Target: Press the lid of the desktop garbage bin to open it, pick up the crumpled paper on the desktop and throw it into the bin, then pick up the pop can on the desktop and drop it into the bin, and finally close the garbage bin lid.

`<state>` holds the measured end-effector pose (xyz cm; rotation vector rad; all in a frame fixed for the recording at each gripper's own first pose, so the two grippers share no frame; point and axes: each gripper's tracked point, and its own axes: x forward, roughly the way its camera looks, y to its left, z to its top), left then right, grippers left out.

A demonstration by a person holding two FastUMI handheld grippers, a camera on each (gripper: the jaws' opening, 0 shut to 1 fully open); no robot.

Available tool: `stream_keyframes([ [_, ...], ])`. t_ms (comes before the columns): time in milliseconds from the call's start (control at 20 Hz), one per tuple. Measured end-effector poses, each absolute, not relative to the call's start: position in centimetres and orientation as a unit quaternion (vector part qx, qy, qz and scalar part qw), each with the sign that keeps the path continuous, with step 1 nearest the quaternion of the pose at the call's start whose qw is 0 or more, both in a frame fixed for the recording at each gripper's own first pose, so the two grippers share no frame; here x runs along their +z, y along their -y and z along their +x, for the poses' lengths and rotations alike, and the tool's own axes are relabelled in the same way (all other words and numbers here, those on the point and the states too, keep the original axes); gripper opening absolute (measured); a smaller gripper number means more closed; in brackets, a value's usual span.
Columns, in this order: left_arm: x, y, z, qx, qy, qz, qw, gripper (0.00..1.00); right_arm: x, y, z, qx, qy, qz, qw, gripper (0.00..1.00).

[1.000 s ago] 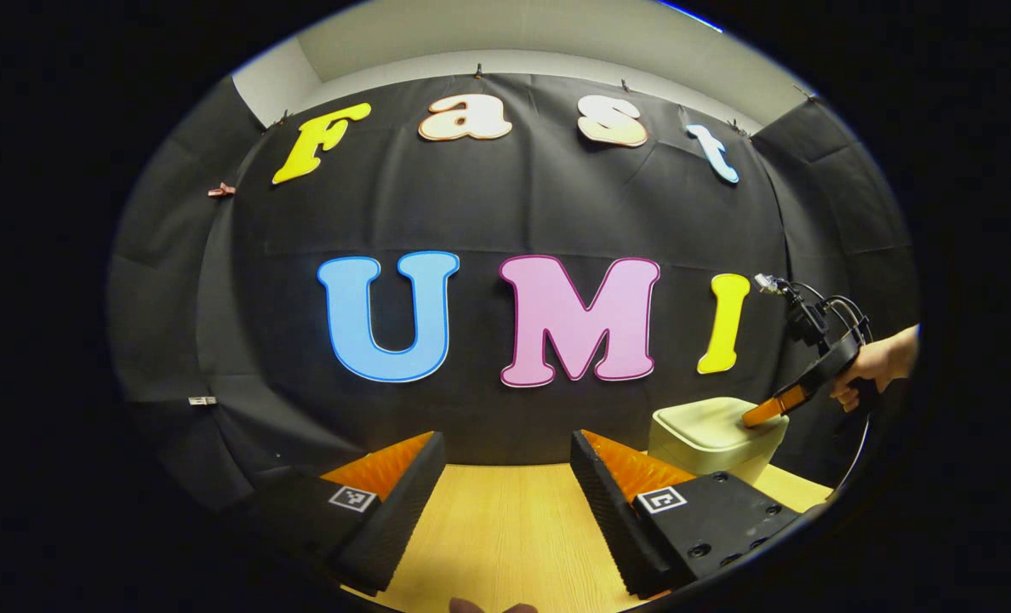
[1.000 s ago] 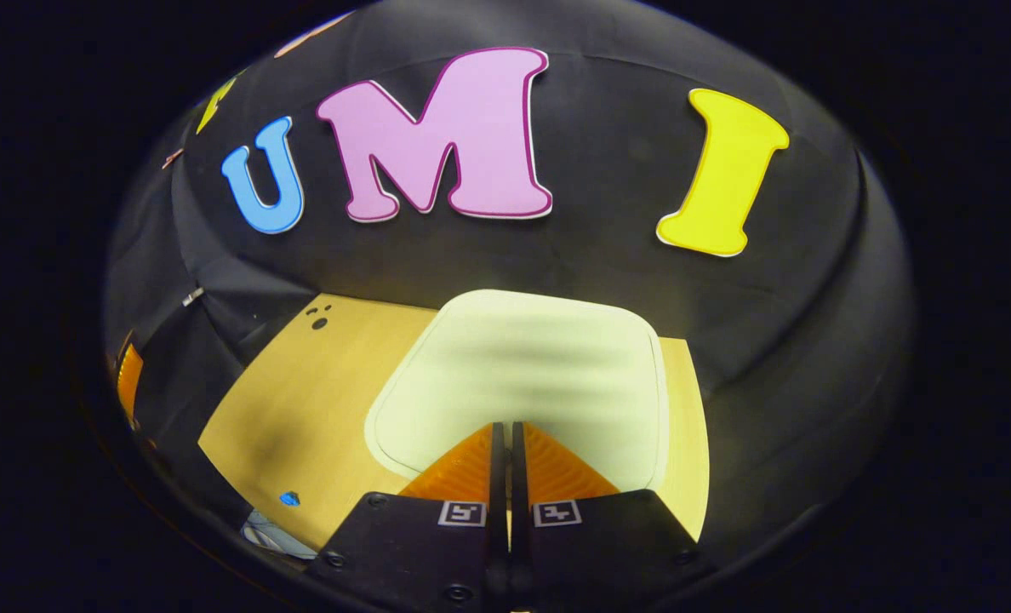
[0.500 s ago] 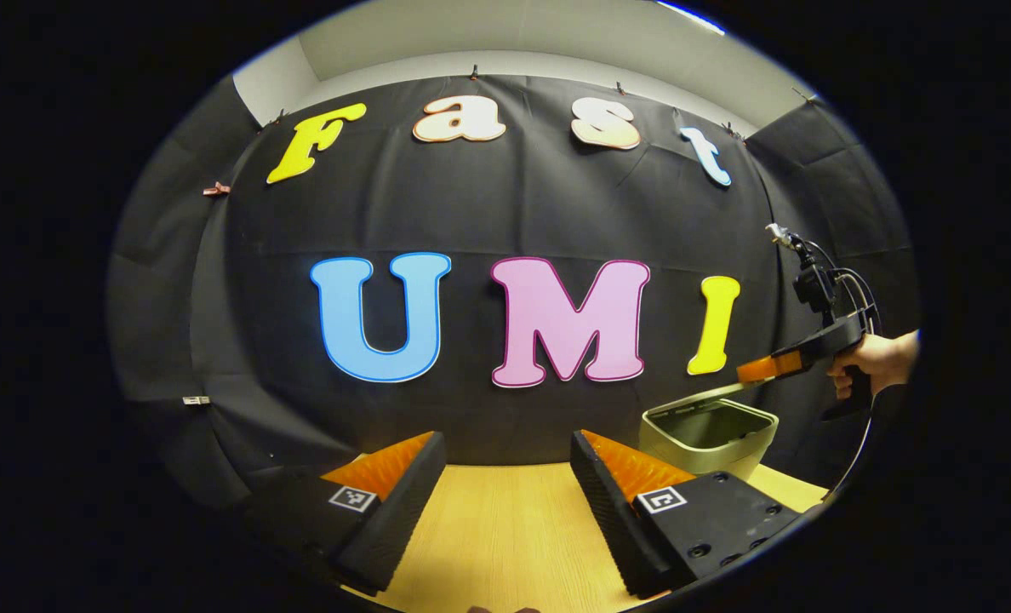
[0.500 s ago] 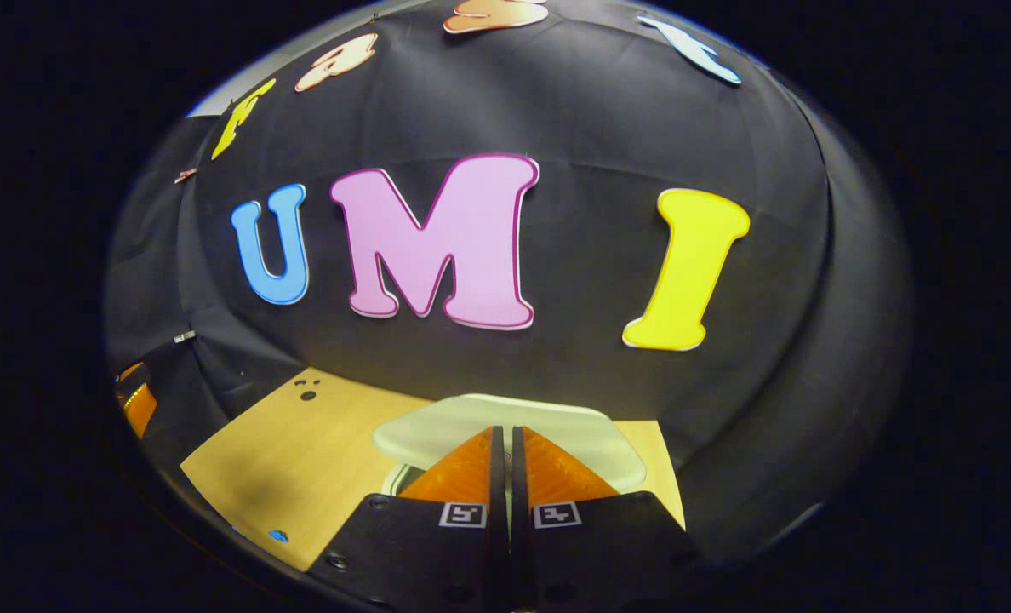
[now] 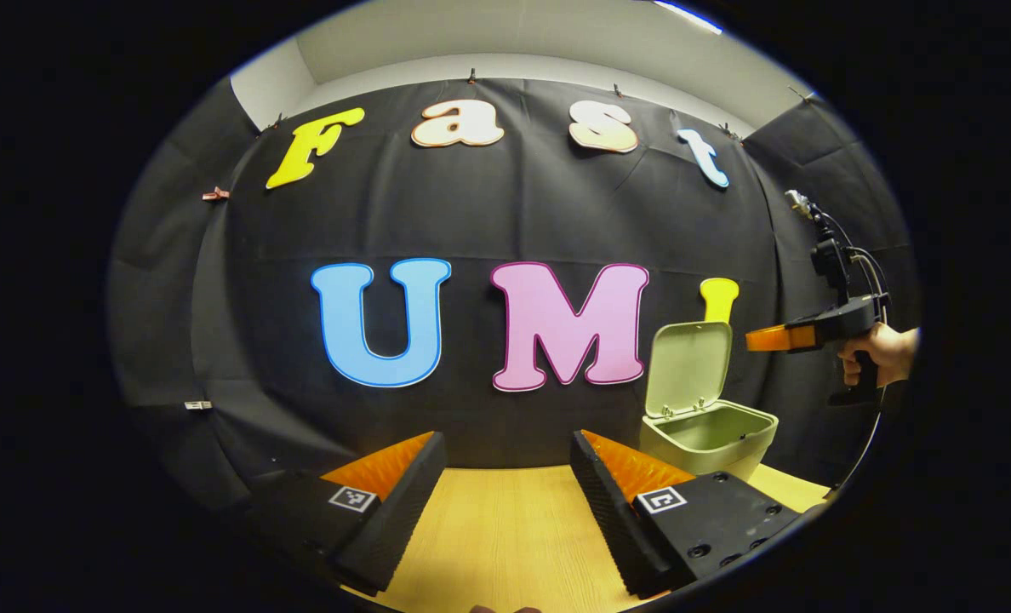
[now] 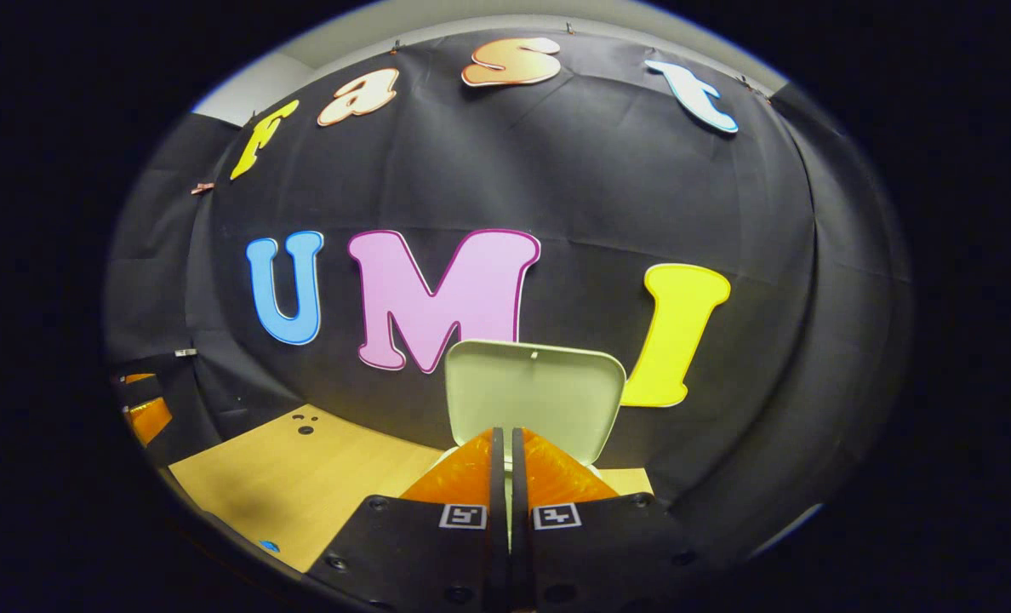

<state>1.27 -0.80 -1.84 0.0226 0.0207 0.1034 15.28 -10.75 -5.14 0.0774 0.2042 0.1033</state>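
A pale green garbage bin (image 5: 710,438) stands on the wooden desktop (image 5: 505,536) at the right, its lid (image 5: 688,368) swung up and standing upright behind the opening. My right gripper (image 5: 751,339) hovers above and to the right of the bin, held by a hand (image 5: 884,353), jaws shut on nothing. In the right gripper view that gripper (image 6: 502,436) points at the raised lid (image 6: 535,400). My left gripper (image 5: 505,455) is open low over the desktop, nothing between its fingers.
The black cloth wall runs right behind the bin and the desk's far edge. In the right gripper view, bare wood (image 6: 301,485) stretches to the left of the bin, with small dark holes (image 6: 305,426) near its far corner.
The bin lid went from pressed shut to half raised to fully upright. My right gripper lifted off the lid and rose to the right. The left gripper stayed still.
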Motion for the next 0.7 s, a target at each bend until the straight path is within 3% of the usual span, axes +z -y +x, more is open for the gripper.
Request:
stream_keyframes([
  [350,-2.7,0.2,1.0,0.057,-0.019,0.006,0.998,0.95,-2.8,7.8,13.1,0.082,-0.063,0.025,0.994,0.08],
  [550,-3.4,-0.1,0.5,0.056,-0.026,-0.002,0.998,0.95,-1.3,5.5,11.7,0.115,-0.036,0.015,0.993,0.37],
  [650,-3.5,-0.3,0.3,0.055,-0.027,-0.005,0.998,0.95,-0.9,4.4,10.9,0.127,-0.026,0.016,0.991,0.63],
  [700,-3.6,-0.4,0.2,0.056,-0.029,-0.004,0.998,0.95,-0.6,4.0,10.5,0.128,-0.018,0.018,0.991,0.70],
])
